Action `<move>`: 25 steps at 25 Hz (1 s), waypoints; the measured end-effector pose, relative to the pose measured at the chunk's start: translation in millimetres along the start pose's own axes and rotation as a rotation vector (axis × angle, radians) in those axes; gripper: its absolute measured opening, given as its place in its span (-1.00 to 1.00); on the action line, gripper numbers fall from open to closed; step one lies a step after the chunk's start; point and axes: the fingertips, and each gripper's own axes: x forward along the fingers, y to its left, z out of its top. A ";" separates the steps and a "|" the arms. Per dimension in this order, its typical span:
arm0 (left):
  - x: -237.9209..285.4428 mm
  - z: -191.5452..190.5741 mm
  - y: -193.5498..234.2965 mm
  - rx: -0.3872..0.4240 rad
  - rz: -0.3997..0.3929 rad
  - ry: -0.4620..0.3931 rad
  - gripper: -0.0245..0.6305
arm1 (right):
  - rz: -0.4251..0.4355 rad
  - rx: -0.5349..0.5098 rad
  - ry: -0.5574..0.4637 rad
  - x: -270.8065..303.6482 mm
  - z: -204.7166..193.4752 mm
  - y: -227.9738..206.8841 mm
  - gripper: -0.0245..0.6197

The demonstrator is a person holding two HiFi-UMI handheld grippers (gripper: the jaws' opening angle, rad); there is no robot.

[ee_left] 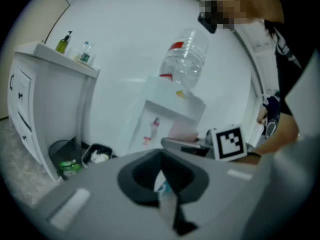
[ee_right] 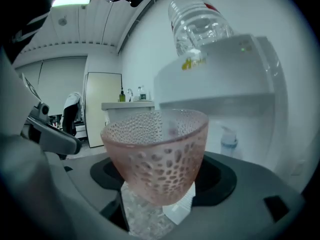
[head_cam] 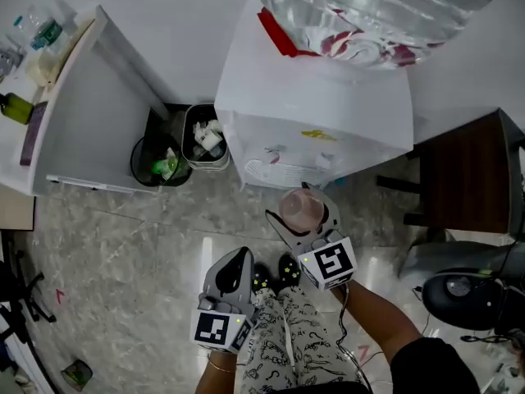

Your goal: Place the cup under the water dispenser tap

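Observation:
A pink, dimpled cup hangs upright in my right gripper, which is shut on its lower part. It is just in front of the white water dispenser, level with the tap recess. A blue tap shows to the right behind the cup. A big clear bottle sits upturned on the dispenser. My left gripper is lower and to the left, shut with nothing in it. In its view the dispenser and a red tap stand ahead.
Left of the dispenser are a small white-lined bin and a black bin, then a white cabinet with bottles on top. A dark wooden table and a black chair stand to the right. The floor is grey marble.

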 end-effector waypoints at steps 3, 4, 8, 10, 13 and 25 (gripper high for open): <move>14.0 -34.3 15.6 0.046 0.032 0.011 -0.94 | 0.026 -0.038 -0.004 31.2 -43.1 -7.6 0.25; 15.1 -45.3 16.7 0.067 0.033 0.016 -0.94 | 0.030 -0.038 -0.022 35.8 -51.2 -8.3 0.25; 26.5 -62.0 14.8 0.111 -0.037 -0.036 -0.94 | -0.009 -0.033 -0.094 56.2 -65.5 -18.4 0.25; 34.6 -65.8 20.6 0.102 -0.033 -0.050 -0.94 | -0.033 -0.021 -0.066 73.5 -78.3 -24.1 0.25; 43.9 -72.3 32.3 0.070 -0.018 -0.031 -0.94 | -0.041 0.004 -0.031 96.1 -94.2 -27.5 0.25; 41.2 -96.1 33.5 0.007 -0.016 0.041 -0.94 | -0.129 0.011 -0.013 119.1 -113.9 -35.1 0.25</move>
